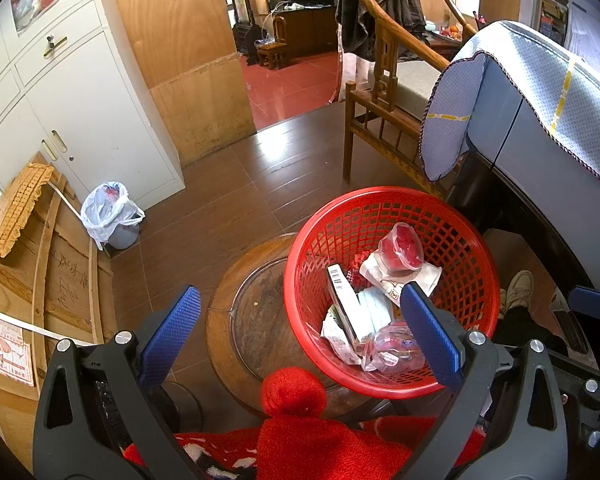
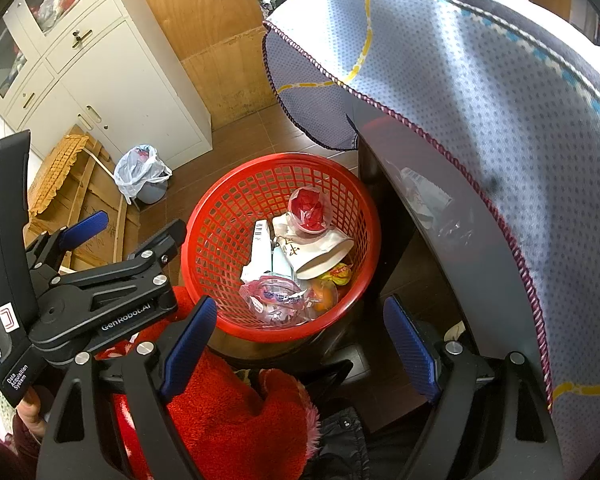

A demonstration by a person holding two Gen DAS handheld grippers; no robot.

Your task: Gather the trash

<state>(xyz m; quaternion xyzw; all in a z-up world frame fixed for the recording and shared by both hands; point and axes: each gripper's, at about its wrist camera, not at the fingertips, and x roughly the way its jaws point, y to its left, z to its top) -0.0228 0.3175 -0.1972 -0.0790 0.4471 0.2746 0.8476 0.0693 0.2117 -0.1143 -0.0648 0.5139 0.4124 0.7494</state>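
A red mesh basket [image 1: 466,248] stands on a round wooden stool [image 1: 256,312] and holds trash: a clear cup with red paper [image 1: 400,246], a white box [image 1: 342,298], crumpled white paper and clear plastic wrappers [image 1: 394,350]. The basket also shows in the right wrist view [image 2: 228,216], with the cup [image 2: 308,210] and wrappers [image 2: 276,296] inside. My left gripper [image 1: 300,332] is open and empty above the stool and basket's near edge. My right gripper [image 2: 300,344] is open and empty just in front of the basket. The left gripper's body [image 2: 100,280] shows at left in the right wrist view.
A small bin lined with a white plastic bag [image 1: 112,216] stands by a white cabinet [image 1: 80,112]. A table draped with a blue dotted cloth [image 2: 480,120] looms on the right. A wooden chair [image 1: 384,120] stands behind. A child's red knit hat [image 1: 300,432] is right below the grippers.
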